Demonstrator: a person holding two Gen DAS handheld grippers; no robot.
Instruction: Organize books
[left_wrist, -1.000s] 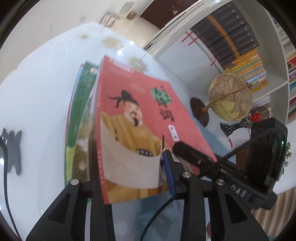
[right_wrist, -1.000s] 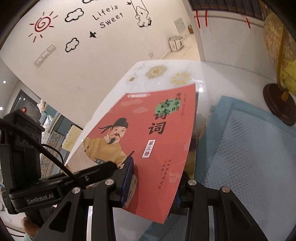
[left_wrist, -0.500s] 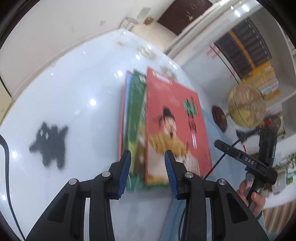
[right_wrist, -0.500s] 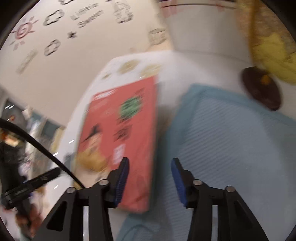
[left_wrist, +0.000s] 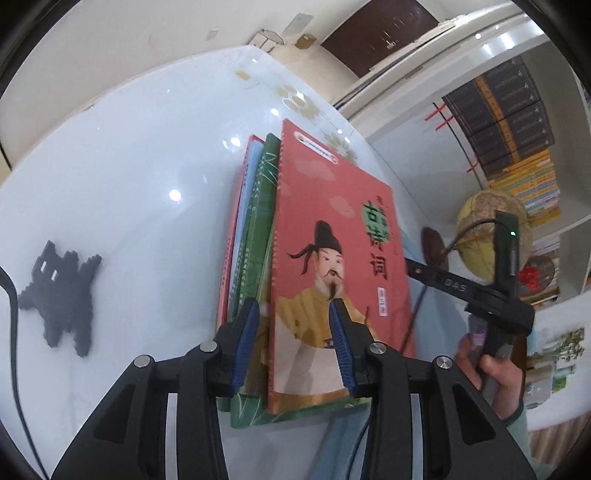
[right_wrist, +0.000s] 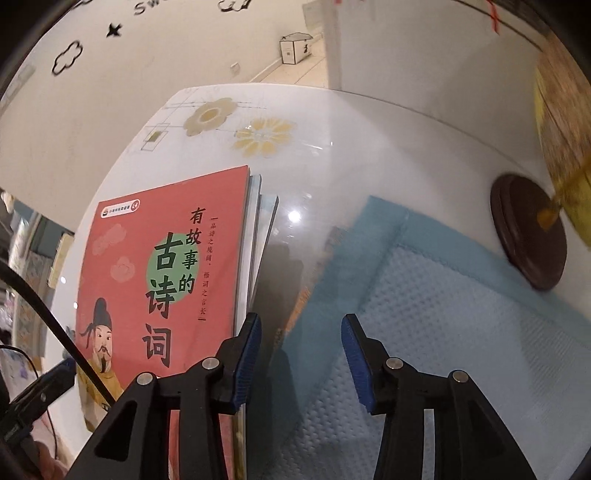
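The left gripper (left_wrist: 293, 321) hovers nearest, jaws partly open and empty, over the near short edge of the book stack (left_wrist: 325, 280) lying on the tabletop (left_wrist: 129, 177), long axis running away; the right gripper (right_wrist: 301, 354), jaws likewise empty and just narrowing, hangs beside the stack's right edge.

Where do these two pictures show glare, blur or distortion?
Left wrist view: fisheye bending curves the white table edge, lamp glare dots sit on its gloss, and the red book is sharp. Right wrist view: the globe at the right rim is smeared, and the table reflects dark shapes beside the blue mat.
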